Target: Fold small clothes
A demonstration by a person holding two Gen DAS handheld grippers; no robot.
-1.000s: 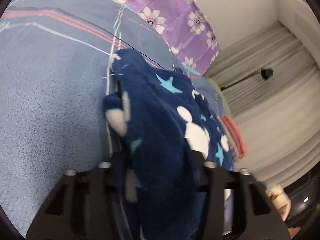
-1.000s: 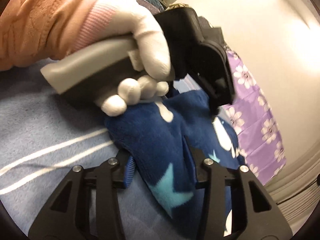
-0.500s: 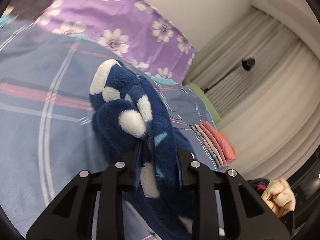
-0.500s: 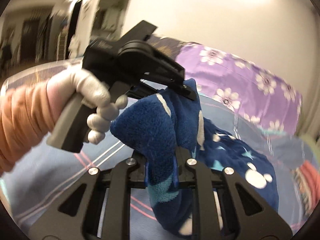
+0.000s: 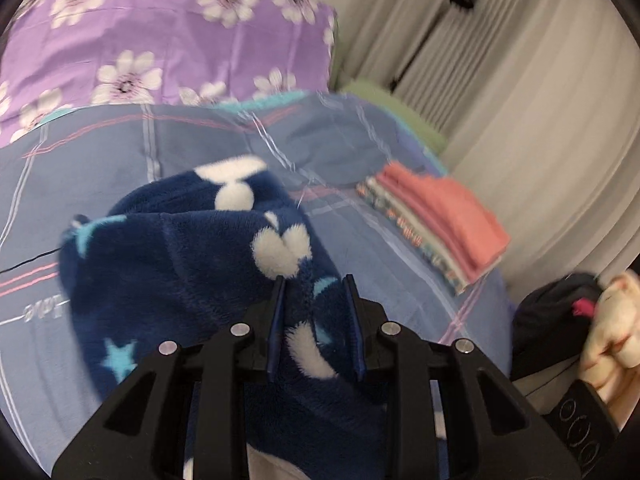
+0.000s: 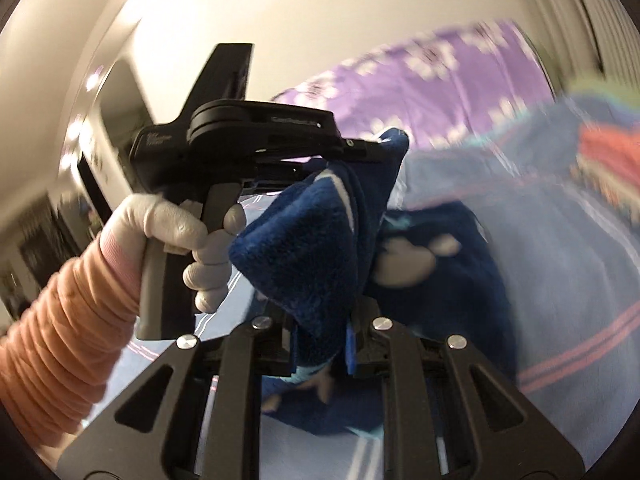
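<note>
While both grippers clamp the navy fleece garment (image 5: 172, 264) above the bed (image 5: 100, 152), left gripper (image 5: 316, 320) and right gripper (image 6: 320, 336) each pinch folds; folded clothes (image 5: 436, 220) lie at two o'clock.

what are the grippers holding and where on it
Both hold the blue fleece garment: left gripper pinches a bunched fold, right gripper another bunched fold. Which part of the garment cannot be told.

Indoor light, warm; we note glare on the wall (image 6: 248, 4) in the right wrist view. Heavy fisheye bending, dark corners. Motion blur smears the purple pillow (image 6: 440, 80).
</note>
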